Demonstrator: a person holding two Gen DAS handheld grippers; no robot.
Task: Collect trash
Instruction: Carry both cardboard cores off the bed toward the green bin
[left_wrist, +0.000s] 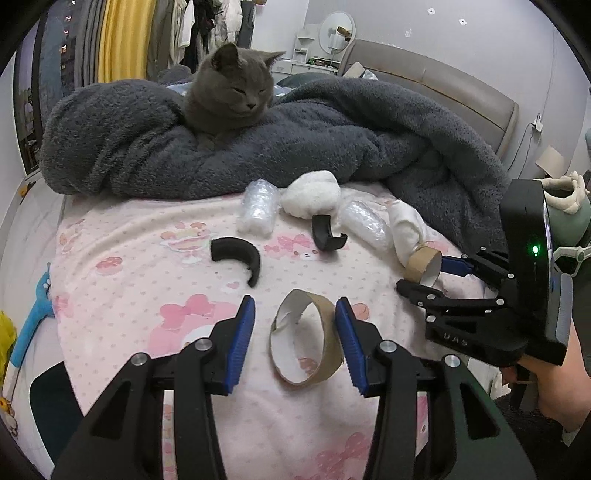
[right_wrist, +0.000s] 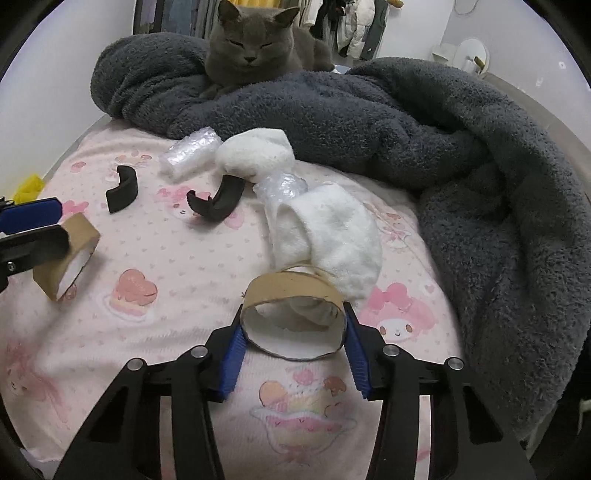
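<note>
Trash lies on a pink patterned sheet (right_wrist: 177, 258). My left gripper (left_wrist: 295, 306) is shut on the first cardboard ring (left_wrist: 328, 354). The right wrist view shows this ring (right_wrist: 79, 240) tipped up between that gripper's (right_wrist: 64, 225) fingers. My right gripper (right_wrist: 293, 314) is shut on the second cardboard ring (right_wrist: 291, 290), with a blue pad on each side of it. From the left wrist view, the same ring (left_wrist: 421, 264) sits in the right gripper (left_wrist: 424, 275). Two black curved pieces (left_wrist: 236, 258) (left_wrist: 327, 234), two bubble-wrap rolls (left_wrist: 258, 206) (left_wrist: 364, 219) and two white fluffy pieces (left_wrist: 312, 192) (right_wrist: 332, 229) lie beyond.
A grey cat (left_wrist: 232, 88) rests on a rumpled dark grey blanket (left_wrist: 369, 129) that covers the far half of the bed. A padded headboard (left_wrist: 443, 85) stands at the back right. A hand (left_wrist: 554, 387) holds the right gripper. A blue toy (left_wrist: 33, 317) hangs at the bed's left edge.
</note>
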